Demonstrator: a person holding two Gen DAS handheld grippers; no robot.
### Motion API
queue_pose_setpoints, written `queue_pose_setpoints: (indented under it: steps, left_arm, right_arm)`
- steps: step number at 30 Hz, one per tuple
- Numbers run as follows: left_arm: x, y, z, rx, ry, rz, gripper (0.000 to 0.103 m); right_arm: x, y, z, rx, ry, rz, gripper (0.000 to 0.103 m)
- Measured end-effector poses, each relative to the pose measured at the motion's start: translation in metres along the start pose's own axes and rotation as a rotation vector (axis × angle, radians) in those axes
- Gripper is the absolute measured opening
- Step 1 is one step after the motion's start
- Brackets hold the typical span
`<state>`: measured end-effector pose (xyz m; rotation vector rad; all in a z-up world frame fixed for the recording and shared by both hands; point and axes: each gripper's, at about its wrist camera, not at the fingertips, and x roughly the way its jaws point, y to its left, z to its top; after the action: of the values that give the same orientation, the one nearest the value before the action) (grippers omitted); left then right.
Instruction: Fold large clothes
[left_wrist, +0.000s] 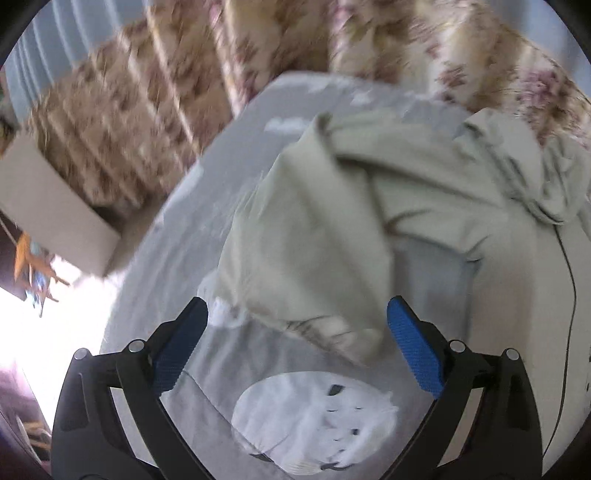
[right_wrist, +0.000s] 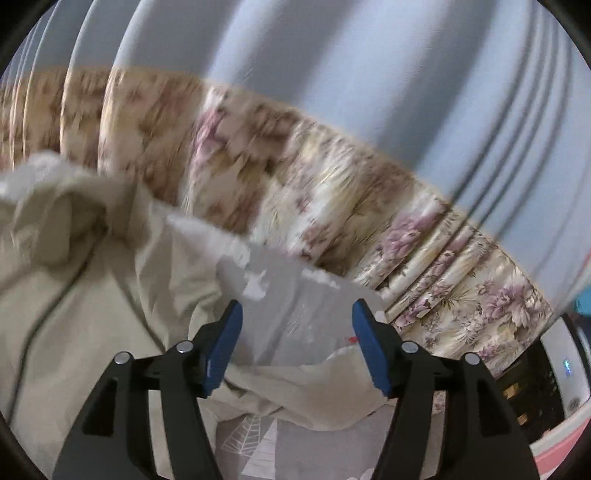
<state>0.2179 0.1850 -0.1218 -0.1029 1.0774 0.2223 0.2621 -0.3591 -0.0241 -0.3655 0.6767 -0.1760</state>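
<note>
Left gripper (left_wrist: 297, 321): nearest the lens, blue pads spread wide apart, nothing pinched; a cloth edge lies below the gap, untouched.
Sheet (left_wrist: 207, 229): grey bedsheet with white printed shapes, spread flat under everything; a large white print sits near, between the left jaws.
Garment (left_wrist: 424, 184): pale beige-green large garment, lying crumpled on the sheet; one folded flap reaches near toward the left gripper, the bulk bunches to the far right.
Cord (left_wrist: 570, 280): thin dark line running down the right side beside the garment.
Right gripper (right_wrist: 297, 332): pads apart, clamping nothing; a garment edge (right_wrist: 306, 395) lies on the sheet under the gap.
Box (left_wrist: 51, 206): tan cardboard box, far left, beside the bed.
Curtain (right_wrist: 332, 195): floral, beige and pink, beyond the bed; blurred.
Wall (right_wrist: 369, 74): pale blue, farthest back.
</note>
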Motion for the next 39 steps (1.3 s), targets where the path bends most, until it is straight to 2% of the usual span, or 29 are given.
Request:
queue_pose_setpoints:
  steps: [2, 3, 4, 5, 7, 9, 12, 13, 14, 15, 16, 17, 18, 19, 22, 25, 26, 29, 31, 32, 33, 34, 35, 36, 37, 38, 39]
  left_arm:
    - [0.009, 0.006, 0.003, -0.029, -0.002, -0.025, 0.073]
    - [0.017, 0.007, 0.008, -0.037, 0.013, -0.048, 0.039]
    - [0.023, 0.006, 0.011, -0.035, 0.033, -0.052, 0.028]
    - [0.03, 0.004, 0.018, -0.031, 0.041, -0.044, 0.026]
    - [0.029, 0.002, 0.028, -0.011, 0.028, -0.031, 0.008]
    - [0.01, 0.019, 0.041, -0.018, -0.019, -0.003, 0.004]
    - [-0.031, 0.057, 0.063, -0.025, -0.139, 0.148, 0.003]
    - [-0.048, 0.085, 0.076, -0.068, -0.172, 0.188, 0.005]
    - [-0.053, 0.107, 0.085, -0.099, -0.18, 0.188, 0.011]
    - [-0.058, 0.127, 0.093, -0.135, -0.188, 0.195, 0.03]
    - [-0.061, 0.148, 0.1, -0.176, -0.196, 0.259, 0.057]
    - [-0.063, 0.168, 0.107, -0.218, -0.205, 0.413, 0.071]
    - [-0.063, 0.18, 0.109, -0.24, -0.206, 0.519, 0.084]
    - [-0.064, 0.188, 0.108, -0.258, -0.201, 0.549, 0.084]
    - [-0.059, 0.185, 0.085, -0.283, -0.169, 0.357, 0.087]
    - [-0.044, 0.153, 0.048, -0.272, -0.119, 0.291, 0.088]
    - [-0.04, 0.136, 0.03, -0.275, -0.107, 0.235, 0.088]
    - [-0.035, 0.104, -0.002, -0.287, -0.102, 0.14, 0.089]
    - [-0.03, 0.085, -0.008, -0.239, -0.1, 0.093, 0.089]
    - [-0.024, 0.078, -0.005, -0.2, -0.089, 0.097, 0.088]
    - [-0.013, 0.071, 0.002, -0.162, -0.071, 0.124, 0.08]
    - [-0.002, 0.069, 0.012, -0.139, -0.052, 0.156, 0.067]
    - [0.017, 0.07, 0.03, -0.121, -0.021, 0.182, 0.066]
    - [0.036, 0.078, 0.05, -0.127, 0.002, 0.195, 0.064]
    - [0.047, 0.091, 0.069, -0.16, -0.004, 0.227, 0.054]
    - [0.05, 0.103, 0.082, -0.19, -0.01, 0.237, 0.05]
    - [0.051, 0.121, 0.096, -0.251, -0.014, 0.225, 0.041]
  right_arm:
    - [0.008, 0.01, -0.001, -0.022, 0.011, -0.004, 0.062]
    - [0.01, 0.014, 0.0, -0.02, 0.012, 0.001, 0.062]
    - [0.012, 0.015, 0.001, -0.014, 0.014, 0.011, 0.062]
    - [0.014, 0.018, 0.004, -0.009, 0.013, 0.022, 0.062]
    - [0.011, 0.021, 0.004, -0.015, 0.002, 0.016, 0.062]
    - [0.002, 0.021, 0.004, -0.04, -0.018, -0.032, 0.062]
    - [-0.006, 0.005, 0.009, -0.043, -0.036, -0.108, 0.064]
    - [-0.006, -0.002, 0.011, -0.032, -0.035, -0.122, 0.065]
    - [-0.005, -0.01, 0.012, -0.013, -0.032, -0.136, 0.065]
    - [-0.003, -0.019, 0.012, 0.008, -0.026, -0.147, 0.065]
    - [-0.001, -0.027, 0.012, 0.028, -0.019, -0.153, 0.065]
    - [0.003, -0.034, 0.012, 0.048, -0.008, -0.156, 0.065]
    - [0.005, -0.037, 0.01, 0.058, -0.001, -0.157, 0.065]
    - [0.006, -0.039, 0.009, 0.064, 0.003, -0.16, 0.066]
    - [0.006, -0.041, 0.004, 0.071, 0.002, -0.172, 0.067]
    - [0.003, -0.044, -0.001, 0.082, -0.005, -0.196, 0.071]
    - [0.002, -0.048, -0.003, 0.097, -0.004, -0.202, 0.072]
    - [0.003, -0.058, -0.009, 0.144, 0.011, -0.176, 0.074]
    - [0.005, -0.062, -0.014, 0.153, 0.031, -0.168, 0.074]
    - [0.005, -0.062, -0.016, 0.15, 0.037, -0.171, 0.074]
    - [0.006, -0.062, -0.018, 0.145, 0.042, -0.173, 0.075]
    - [0.008, -0.061, -0.019, 0.141, 0.048, -0.172, 0.075]
    - [0.009, -0.061, -0.021, 0.142, 0.05, -0.169, 0.075]
    - [0.009, -0.06, -0.022, 0.144, 0.05, -0.165, 0.075]
    - [0.01, -0.06, -0.023, 0.15, 0.048, -0.161, 0.075]
    - [0.01, -0.061, -0.023, 0.155, 0.047, -0.16, 0.075]
    - [0.01, -0.063, -0.025, 0.163, 0.047, -0.159, 0.075]
